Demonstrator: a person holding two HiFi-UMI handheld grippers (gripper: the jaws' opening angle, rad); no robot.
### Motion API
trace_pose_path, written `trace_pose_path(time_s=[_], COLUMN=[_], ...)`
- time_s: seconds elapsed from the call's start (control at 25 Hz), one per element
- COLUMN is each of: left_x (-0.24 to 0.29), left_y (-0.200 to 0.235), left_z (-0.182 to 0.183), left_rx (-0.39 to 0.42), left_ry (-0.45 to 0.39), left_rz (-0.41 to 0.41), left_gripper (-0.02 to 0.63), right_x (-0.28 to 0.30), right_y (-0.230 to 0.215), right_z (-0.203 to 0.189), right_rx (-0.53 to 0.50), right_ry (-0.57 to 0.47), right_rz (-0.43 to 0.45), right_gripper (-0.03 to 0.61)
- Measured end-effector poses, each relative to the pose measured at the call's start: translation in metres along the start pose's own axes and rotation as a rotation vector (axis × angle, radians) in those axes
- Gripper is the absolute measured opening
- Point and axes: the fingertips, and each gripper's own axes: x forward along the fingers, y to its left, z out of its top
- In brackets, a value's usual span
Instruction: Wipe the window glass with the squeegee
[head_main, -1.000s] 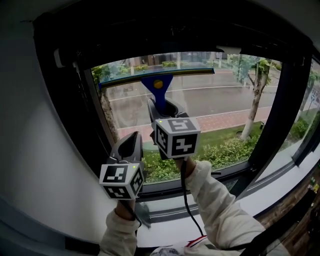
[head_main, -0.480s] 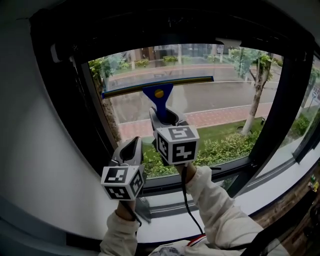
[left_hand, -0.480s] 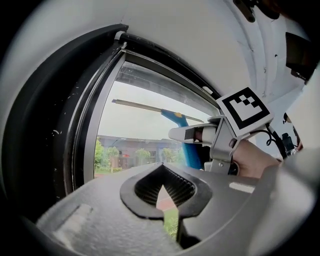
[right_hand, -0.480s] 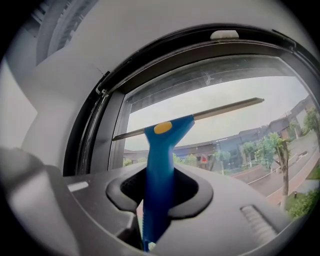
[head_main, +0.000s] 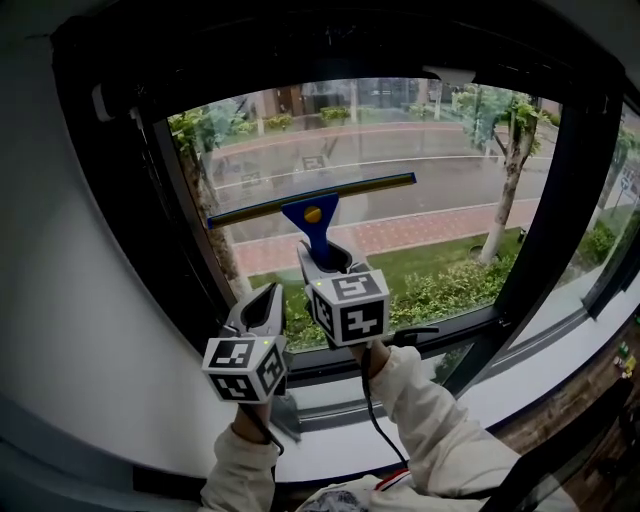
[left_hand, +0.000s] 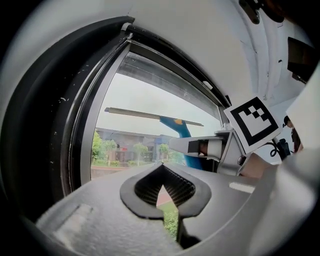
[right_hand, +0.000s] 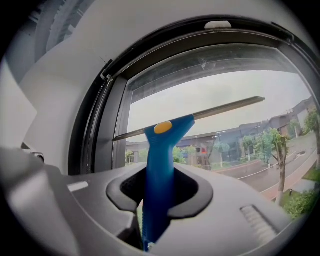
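**Squeegee** (head_main: 313, 226): blue handle, long thin blade. The handle rises straight out of the right tool (head_main: 328, 262), and the blade sits above and beyond that tool, apparently laid against the window glass (head_main: 450, 180). The blade's long axis runs across the pane, slightly tilted, with the end on the left tool's side lower. It lies in the middle band of the pane. Unwiped-looking glass lies below the blade, on the tool's side, so a downward stroke would draw the blade toward the tool (a judgement only).

**Right tool**: the nearer of the two and the only one engaged. Its jaws are clamped on the squeegee handle (right_hand: 159, 160), which fills the gap between them.

**Left tool** (head_main: 268, 296): below and to the left of the right tool, just beside it and not touching it, clear of the squeegee. Its jaws are closed together with nothing between them; only a sliver of greenery shows through the notch (left_hand: 162, 187).

**Window frame** (head_main: 150, 210): dark, and the blade's lower end comes close to its upright beyond the left tool.

**Sill** (head_main: 330, 415): pale, under both tools.

**Containers**: none shows in any view.
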Motion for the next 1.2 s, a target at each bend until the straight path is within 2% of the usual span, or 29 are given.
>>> trace_pose_path(time_s=[0.6, 1.04, 1.2], left_x=[-0.002, -0.002, -0.002], left_y=[0.002, 0.006, 0.008], left_z=[-0.052, -0.101, -0.119], left_rx=[-0.049, -0.086, -0.091], left_ry=[0.088, 0.165, 0.196], left_rz=[0.004, 0.013, 0.015], left_gripper=[0.000, 0.000, 0.002], right_x=[-0.011, -0.021, -0.022], right_y=[0.000, -0.001, 0.001], right_z=[-0.071, -0.143, -0.171], right_rx=[0.030, 0.104, 0.168], right_ry=[0.106, 0.207, 0.263], right_rz=[0.002, 0.021, 0.046], right_gripper=[0.114, 0.112, 0.109])
